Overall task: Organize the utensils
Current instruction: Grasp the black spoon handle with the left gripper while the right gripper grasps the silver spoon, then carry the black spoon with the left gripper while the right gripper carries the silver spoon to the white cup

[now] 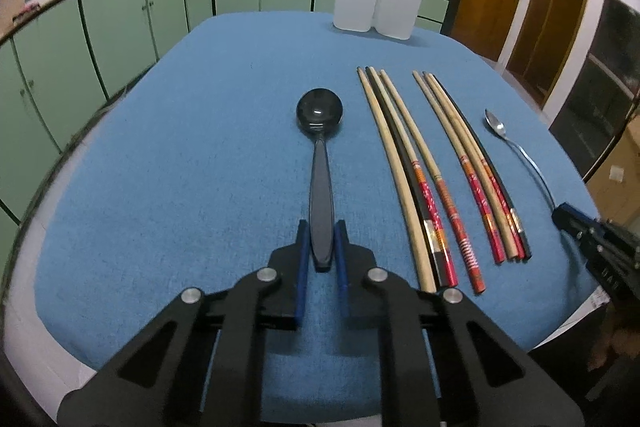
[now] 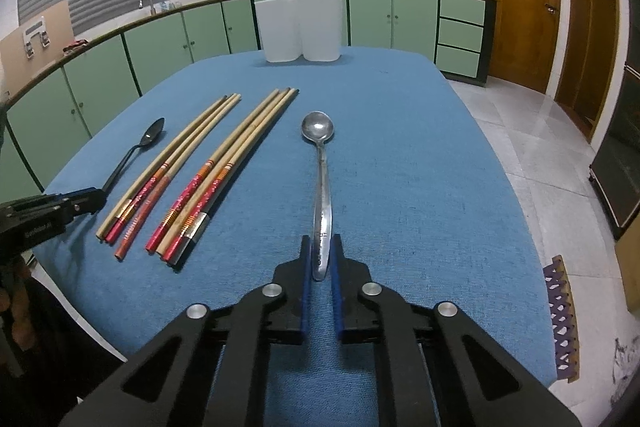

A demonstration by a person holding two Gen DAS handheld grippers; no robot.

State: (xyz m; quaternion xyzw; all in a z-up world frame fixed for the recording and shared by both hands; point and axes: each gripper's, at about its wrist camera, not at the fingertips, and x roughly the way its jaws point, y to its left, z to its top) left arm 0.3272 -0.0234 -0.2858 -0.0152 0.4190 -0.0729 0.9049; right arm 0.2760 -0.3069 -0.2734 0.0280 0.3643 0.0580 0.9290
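On the blue-clothed tabletop (image 1: 180,147) the utensils lie in a row running from the near edge toward the far edge. Leftmost is a black spoon (image 1: 320,163) with a round glossy bowl; the left gripper (image 1: 320,231) is clamped on the near end of its handle. Next come two bundles of chopsticks (image 1: 404,179), pale bamboo and black, with red patterned handle ends and metallic bands; their printing is too small to read. Rightmost lies a silver spoon (image 2: 322,187), slim with stamped marks on the handle that cannot be read, and the right gripper (image 2: 320,247) is closed on its near end. Two white containers (image 2: 300,27) stand touching at the far edge.
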